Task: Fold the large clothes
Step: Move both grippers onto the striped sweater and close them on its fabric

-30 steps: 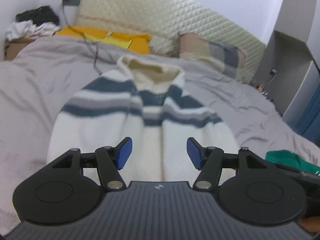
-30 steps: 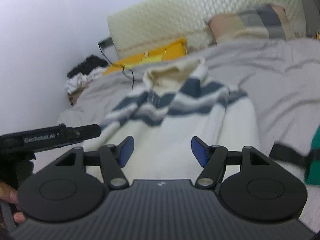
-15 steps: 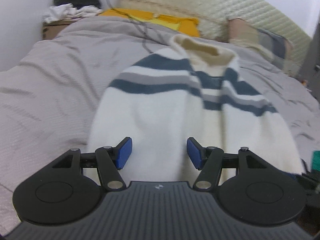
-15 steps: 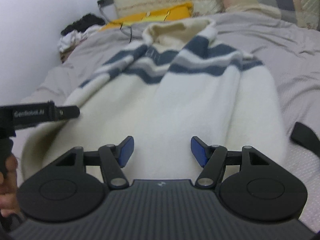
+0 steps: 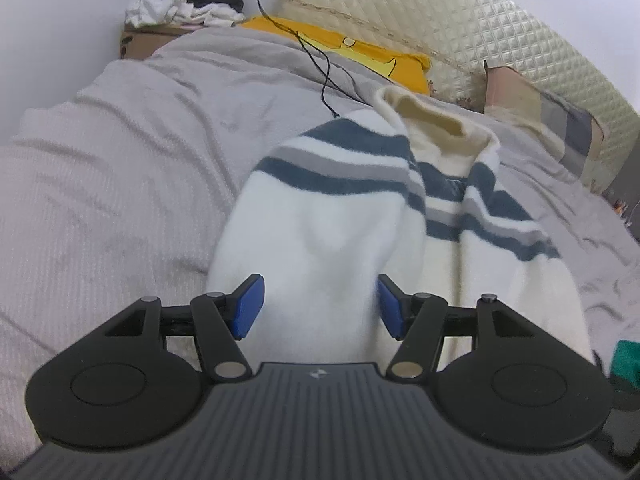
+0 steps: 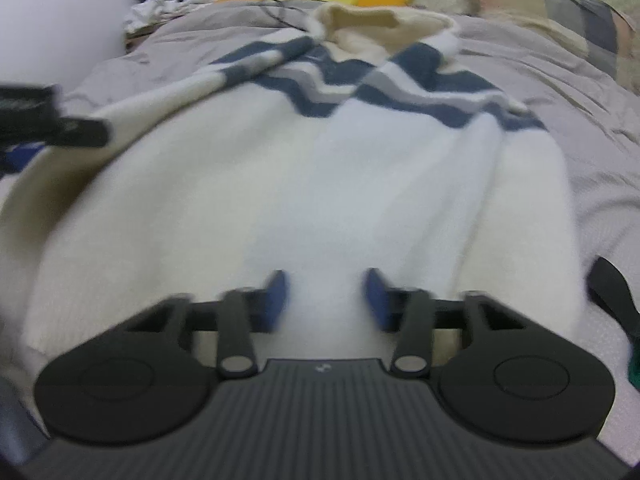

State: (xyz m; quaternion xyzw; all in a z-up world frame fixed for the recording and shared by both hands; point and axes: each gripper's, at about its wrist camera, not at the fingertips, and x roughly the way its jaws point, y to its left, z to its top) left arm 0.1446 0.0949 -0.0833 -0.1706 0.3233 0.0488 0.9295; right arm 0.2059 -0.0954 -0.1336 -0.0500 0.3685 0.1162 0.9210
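Note:
A white fleece hoodie [image 5: 344,224] with navy and grey stripes lies flat on the grey bed cover [image 5: 120,184], hood toward the headboard. It also fills the right wrist view [image 6: 312,184]. My left gripper [image 5: 318,306] is open, low over the hoodie's bottom hem on its left side. My right gripper [image 6: 326,294] is open, jaws narrower, low over the hem further right; this view is blurred. The left gripper's body [image 6: 44,124] shows at the left edge of the right wrist view.
A yellow pillow [image 5: 372,56] and a checked pillow [image 5: 556,120] lie by the quilted headboard [image 5: 460,24]. A black cable [image 5: 320,60] runs across the cover. A clothes pile [image 5: 180,4] sits on a box. A green item [image 5: 626,364] lies at right.
Both grippers have dropped down and forward to the hoodie's bottom hem. The right gripper's jaws have narrowed somewhat. The hoodie has not moved.

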